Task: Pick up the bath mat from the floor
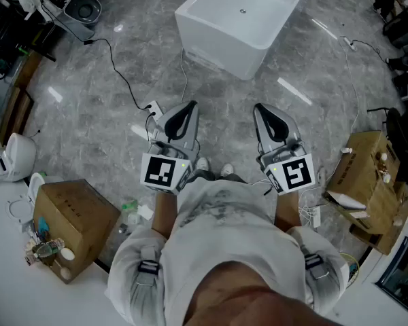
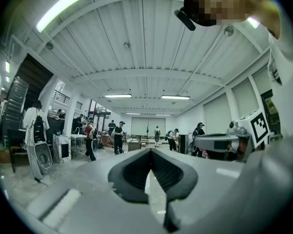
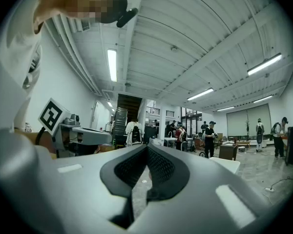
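In the head view, the 2 grippers sit side by side at the frame's centre, both pointing toward the top edge. The left gripper [image 1: 183, 116] has its jaws pressed together with nothing between them. The right gripper [image 1: 268, 119] is likewise closed and empty. Both forearms, the left forearm [image 1: 163, 214] among them, come up from the lower frame.

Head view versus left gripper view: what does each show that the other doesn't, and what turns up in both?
Head view only: the white bathtub, cardboard boxes on either side of the person, and the grey floor. Left gripper view only: the ceiling lights and people standing across the hall. Both: the left claw, shut with nothing in it, and the right claw with its marker cube.
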Demonstrator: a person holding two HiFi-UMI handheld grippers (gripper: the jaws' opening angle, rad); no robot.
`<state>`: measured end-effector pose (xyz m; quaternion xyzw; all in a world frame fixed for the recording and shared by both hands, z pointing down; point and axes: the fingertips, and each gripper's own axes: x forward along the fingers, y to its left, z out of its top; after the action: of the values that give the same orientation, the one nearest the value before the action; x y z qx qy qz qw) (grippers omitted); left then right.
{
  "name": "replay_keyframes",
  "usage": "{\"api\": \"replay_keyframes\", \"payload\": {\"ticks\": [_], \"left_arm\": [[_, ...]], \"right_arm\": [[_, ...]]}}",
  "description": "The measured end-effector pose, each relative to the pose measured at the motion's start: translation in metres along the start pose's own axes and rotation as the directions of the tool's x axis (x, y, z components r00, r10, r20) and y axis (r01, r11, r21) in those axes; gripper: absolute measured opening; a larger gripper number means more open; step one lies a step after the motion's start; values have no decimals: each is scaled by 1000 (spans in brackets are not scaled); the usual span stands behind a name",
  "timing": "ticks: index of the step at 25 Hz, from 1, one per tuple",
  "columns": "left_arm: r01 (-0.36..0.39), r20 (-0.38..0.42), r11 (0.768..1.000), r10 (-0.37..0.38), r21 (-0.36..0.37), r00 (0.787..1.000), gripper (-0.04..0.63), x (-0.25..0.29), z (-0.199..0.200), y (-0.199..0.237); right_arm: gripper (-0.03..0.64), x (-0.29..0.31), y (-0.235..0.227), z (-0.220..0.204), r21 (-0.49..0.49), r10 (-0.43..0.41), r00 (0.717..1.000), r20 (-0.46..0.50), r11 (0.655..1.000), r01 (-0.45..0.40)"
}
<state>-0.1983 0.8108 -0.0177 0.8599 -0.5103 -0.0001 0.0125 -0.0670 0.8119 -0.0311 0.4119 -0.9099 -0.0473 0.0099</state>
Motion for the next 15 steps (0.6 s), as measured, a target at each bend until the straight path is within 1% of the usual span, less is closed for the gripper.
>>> {"api": "replay_keyframes", "payload": {"ticks": [3,7,9,12,15], "left_arm": [[-11,2,1000,11,8,1000,4,1,-1,-3],[-31,-15,999,31,18,999,3,3,-5,-14],[-39,-9,999,40,26,999,3,6,-3,-20],[-44,-5,998,44,34,999,3,11,0,-27],[-37,-21,998,38,46,999,3,17,-4,-28]], "right_arm": [[0,0,0,-3,4,12,1000,3,1000,-12],[2,-8,-11,-6,2,-4,1000,8,1000,4],[2,-11,-18,-5,10,-7,1000,25,1000,7],[2,-14,-27,-5,24,-2,999,39,1000,1],[2,-8,-31,-7,27,8,999,38,1000,-9]]}}
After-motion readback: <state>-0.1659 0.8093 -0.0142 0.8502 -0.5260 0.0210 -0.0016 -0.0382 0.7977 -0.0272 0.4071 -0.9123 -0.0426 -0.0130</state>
